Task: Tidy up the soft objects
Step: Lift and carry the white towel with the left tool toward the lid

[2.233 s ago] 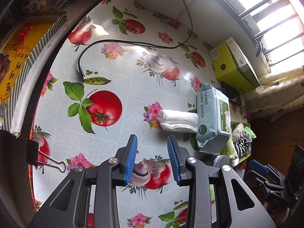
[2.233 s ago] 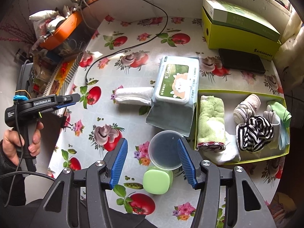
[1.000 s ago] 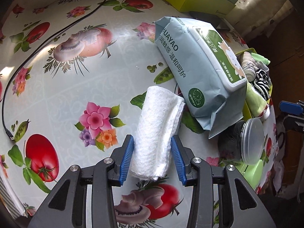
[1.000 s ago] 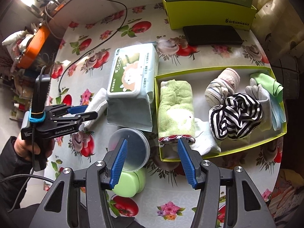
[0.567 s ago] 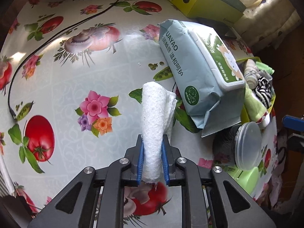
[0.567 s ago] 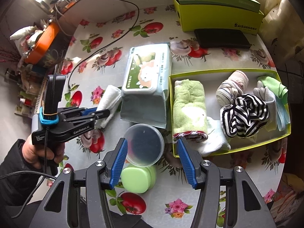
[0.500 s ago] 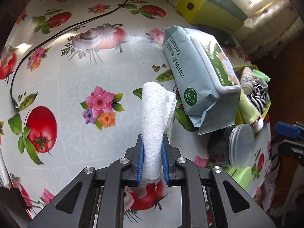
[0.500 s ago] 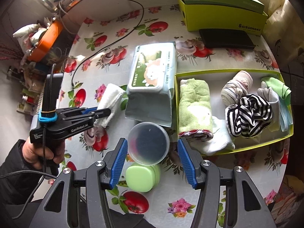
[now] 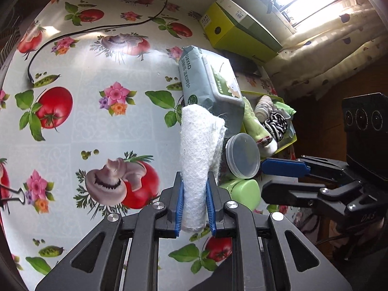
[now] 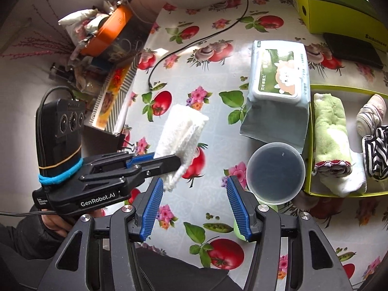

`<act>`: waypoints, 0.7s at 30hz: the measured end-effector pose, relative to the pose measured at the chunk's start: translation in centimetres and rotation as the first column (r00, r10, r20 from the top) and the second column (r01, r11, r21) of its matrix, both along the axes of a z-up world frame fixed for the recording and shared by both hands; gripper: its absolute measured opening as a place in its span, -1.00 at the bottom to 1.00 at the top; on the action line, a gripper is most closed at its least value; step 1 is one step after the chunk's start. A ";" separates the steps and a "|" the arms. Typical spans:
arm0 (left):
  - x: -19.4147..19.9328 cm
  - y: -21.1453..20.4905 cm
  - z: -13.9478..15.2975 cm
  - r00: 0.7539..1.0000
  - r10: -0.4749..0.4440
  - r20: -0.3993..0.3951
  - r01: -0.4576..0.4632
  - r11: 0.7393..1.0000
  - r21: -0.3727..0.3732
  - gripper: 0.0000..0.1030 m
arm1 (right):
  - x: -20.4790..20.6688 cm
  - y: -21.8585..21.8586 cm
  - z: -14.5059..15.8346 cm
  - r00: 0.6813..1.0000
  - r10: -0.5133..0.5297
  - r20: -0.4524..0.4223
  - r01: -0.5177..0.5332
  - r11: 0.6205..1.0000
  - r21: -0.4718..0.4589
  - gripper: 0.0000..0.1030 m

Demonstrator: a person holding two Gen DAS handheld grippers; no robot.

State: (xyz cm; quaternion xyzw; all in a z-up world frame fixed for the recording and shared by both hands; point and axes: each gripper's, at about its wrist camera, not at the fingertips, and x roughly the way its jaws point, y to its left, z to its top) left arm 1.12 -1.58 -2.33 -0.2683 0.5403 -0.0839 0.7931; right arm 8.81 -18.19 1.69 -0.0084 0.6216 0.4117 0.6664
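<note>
The left gripper (image 9: 195, 208) clamps a rolled white towel (image 9: 197, 150) lifted off the tablecloth (image 9: 84, 126); the roll hides part of the wipes pack (image 9: 206, 80). The right gripper (image 10: 194, 208) stands open, empty. The far tray (image 10: 344, 88) is cut off.

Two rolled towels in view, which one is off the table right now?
The white towel, clamped in the left gripper and lifted clear of the tablecloth. The green towel lies in the yellow-green tray beside the socks.
</note>
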 end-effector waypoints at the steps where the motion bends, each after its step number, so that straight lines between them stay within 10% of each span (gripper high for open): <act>1: -0.3 0.0 -0.1 1.000 0.001 -0.003 -0.001 1.000 0.000 -0.67 | 0.0 0.0 0.0 1.000 0.002 -0.007 -0.002 1.000 0.007 0.06; 21: 0.6 -1.0 0.0 0.998 -0.066 -0.020 0.066 0.998 0.004 -0.67 | 0.0 -0.6 -0.8 0.999 -0.018 -0.037 0.019 1.000 0.021 0.06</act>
